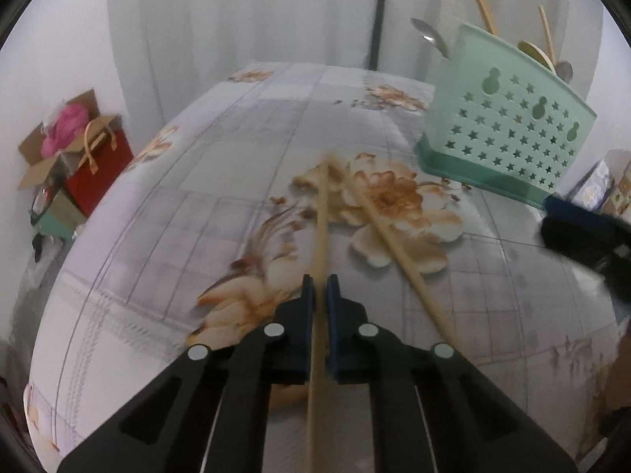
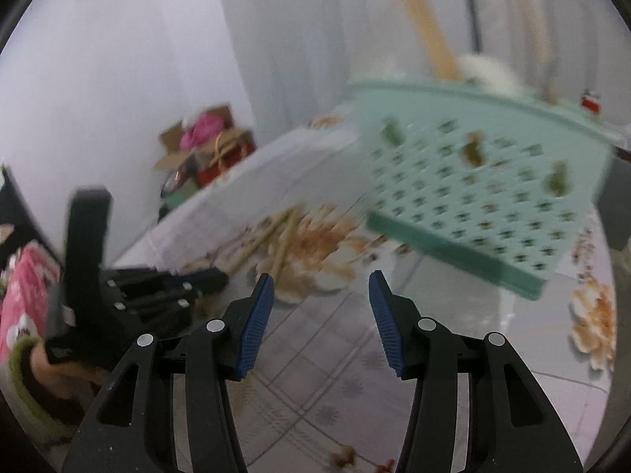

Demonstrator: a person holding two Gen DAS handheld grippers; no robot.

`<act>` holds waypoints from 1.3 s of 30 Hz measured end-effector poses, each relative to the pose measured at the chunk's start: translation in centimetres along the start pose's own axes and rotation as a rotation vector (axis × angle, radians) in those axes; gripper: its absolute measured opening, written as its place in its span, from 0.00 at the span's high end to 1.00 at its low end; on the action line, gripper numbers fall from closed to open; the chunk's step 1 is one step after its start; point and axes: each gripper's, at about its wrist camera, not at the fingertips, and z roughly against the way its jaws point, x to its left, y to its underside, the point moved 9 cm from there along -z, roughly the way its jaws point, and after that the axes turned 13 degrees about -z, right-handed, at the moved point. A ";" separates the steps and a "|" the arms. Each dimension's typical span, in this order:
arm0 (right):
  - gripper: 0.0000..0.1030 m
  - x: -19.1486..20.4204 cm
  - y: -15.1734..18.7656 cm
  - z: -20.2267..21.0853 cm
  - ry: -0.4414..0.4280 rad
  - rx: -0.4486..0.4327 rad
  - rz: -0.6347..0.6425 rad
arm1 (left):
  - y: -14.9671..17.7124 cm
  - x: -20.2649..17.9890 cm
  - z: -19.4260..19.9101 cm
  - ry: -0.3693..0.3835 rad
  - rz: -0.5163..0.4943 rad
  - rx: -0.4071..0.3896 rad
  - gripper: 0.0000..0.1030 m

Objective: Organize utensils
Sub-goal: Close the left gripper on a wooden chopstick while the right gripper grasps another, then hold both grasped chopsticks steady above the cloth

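Left gripper (image 1: pixel 320 287) fingers clamped on chopstick (image 1: pixel 321 228), lower centre; second chopstick (image 1: pixel 398 244) just right on counter (image 1: pixel 157 236). Light, stiff, slippery: pinch mid-shaft. Right gripper (image 2: pixel 321 278) fingers apart, empty, below green holder (image 2: pixel 473 181).

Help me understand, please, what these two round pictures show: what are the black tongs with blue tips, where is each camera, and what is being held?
There is no robot here: a person holds a two-finger gripper in each hand, and each gripper carries a wide-angle camera looking along its fingers. In the left camera's picture the left gripper is shut on a wooden chopstick; a second chopstick lies beside it on the flowered tablecloth. In the right camera's picture, which is blurred, the right gripper is open and holds nothing. Behind stands a green utensil holder with star-shaped holes, already holding chopsticks and spoons. Boxes and a red bag sit beyond the table.
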 end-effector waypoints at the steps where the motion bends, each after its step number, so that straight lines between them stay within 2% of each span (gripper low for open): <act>1: 0.53 0.2 0.3 -0.5 0.005 0.017 0.012 | 0.2 0.3 0.1 0.003 0.011 0.004 0.94; 7: 0.55 2.3 1.9 -4.2 0.024 0.142 0.097 | 1.7 1.9 1.0 0.012 0.076 0.016 0.94; 11: 0.58 3.6 2.0 -5.8 0.043 0.166 0.158 | 2.6 2.5 1.5 0.007 0.098 0.023 0.94; 16: 0.68 3.9 1.5 -7.7 0.087 0.166 0.195 | 3.8 2.6 2.3 0.023 0.143 0.036 0.94; 18: 0.79 4.0 1.3 -8.0 0.095 0.161 0.198 | 4.1 2.5 2.7 0.038 0.166 0.044 0.94; 19: 0.89 4.0 1.2 -8.0 0.092 0.163 0.191 | 4.2 2.5 2.8 0.047 0.175 0.047 0.94; 20: 0.92 3.9 1.1 -8.0 0.093 0.164 0.186 | 4.2 2.4 2.8 0.056 0.183 0.049 0.94; 24: 0.95 3.5 1.4 -7.8 0.088 0.172 0.165 | 4.1 2.3 2.9 0.105 0.212 0.055 0.93; 27: 0.95 2.8 2.0 -6.7 0.087 0.182 0.140 | 3.6 2.2 3.0 0.107 0.199 0.047 0.87; 30: 0.95 1.6 2.7 -5.4 0.096 0.191 0.113 | 2.8 1.9 2.1 0.087 0.154 0.057 0.84; 35: 0.95 -0.3 4.2 -2.7 0.116 0.230 0.074 | 1.1 2.7 0.6 -0.016 0.089 0.047 0.84; 36: 0.95 -0.8 4.6 -2.1 0.125 0.238 0.069 | 0.8 2.9 0.3 -0.032 0.081 0.044 0.85; 37: 0.95 -1.2 4.8 -1.6 0.131 0.246 0.065 | 0.7 3.0 0.2 -0.040 0.076 0.043 0.93; 39: 0.95 -1.7 5.1 -1.0 0.134 0.262 0.055 | 0.8 3.1 0.0 -0.052 0.068 0.040 0.94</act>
